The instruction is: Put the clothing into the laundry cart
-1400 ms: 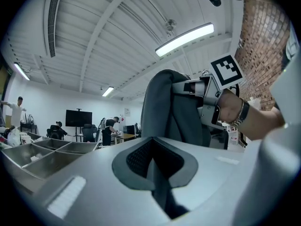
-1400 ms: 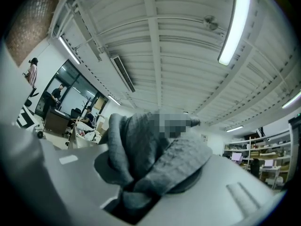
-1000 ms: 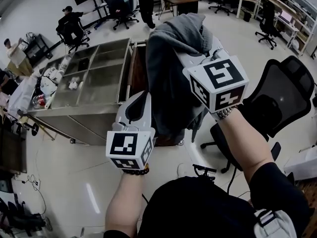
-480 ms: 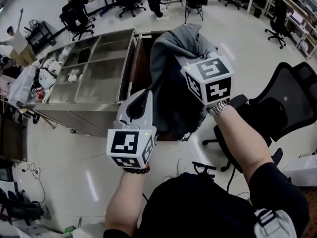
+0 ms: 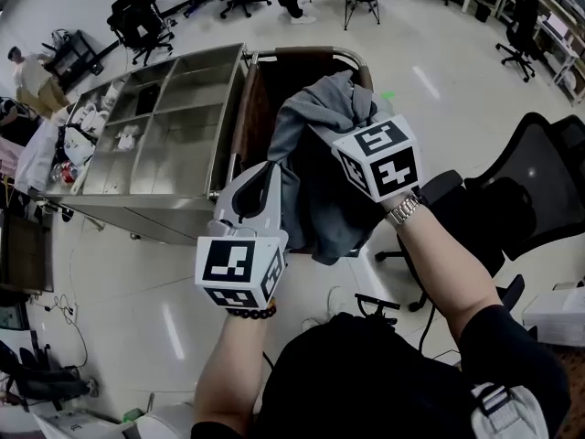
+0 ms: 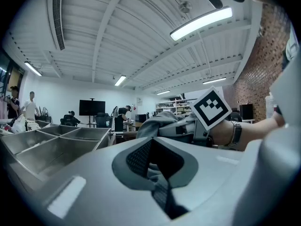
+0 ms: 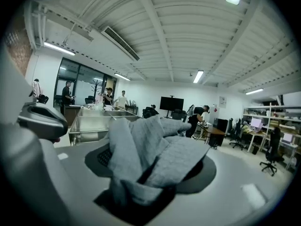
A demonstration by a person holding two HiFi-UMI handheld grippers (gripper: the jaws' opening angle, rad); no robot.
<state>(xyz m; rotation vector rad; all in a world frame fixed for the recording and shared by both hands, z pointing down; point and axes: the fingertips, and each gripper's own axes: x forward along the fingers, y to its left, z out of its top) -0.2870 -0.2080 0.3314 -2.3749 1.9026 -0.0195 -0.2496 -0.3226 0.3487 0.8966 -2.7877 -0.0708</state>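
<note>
Left of the laundry cart [image 5: 249, 108]: a steel table [image 5: 178, 154] with open compartments stands hard against the cart's left side, with white clutter [image 5: 91, 122] piled at its far-left end.
Beyond the table: a person in dark clothes [image 5: 137, 12] sits on an office chair, well away from the cart.
Left gripper [image 5: 272, 167]: it sits at the cart's near left corner, with its tip right at the garment's left edge. In the left gripper view its jaws are drawn nearly together [image 6: 157, 173], leaving only a slim slit. Pale cloth shows in that slit, but I can't tell whether it is pinched.
Cart itself: brown inside, chrome rim, and the top is open.
Grey garment [image 5: 315, 190]: this is the clothing, hanging over the cart's near end. It is bunched at the top, and its lower folds hang down in front of the cart's near side. Whether it touches the cart is not clear.
Right gripper [image 7: 153, 171]: it is over the cart's near right side, marker cube [image 5: 379, 158] facing up. Its jaws have just been opening and now stand well apart. The garment [image 7: 150, 140] is heaped loosely in the gap, with bare pad showing on either side.
Right of the cart: a black mesh office chair [image 5: 516, 199] stands on the pale floor.
</note>
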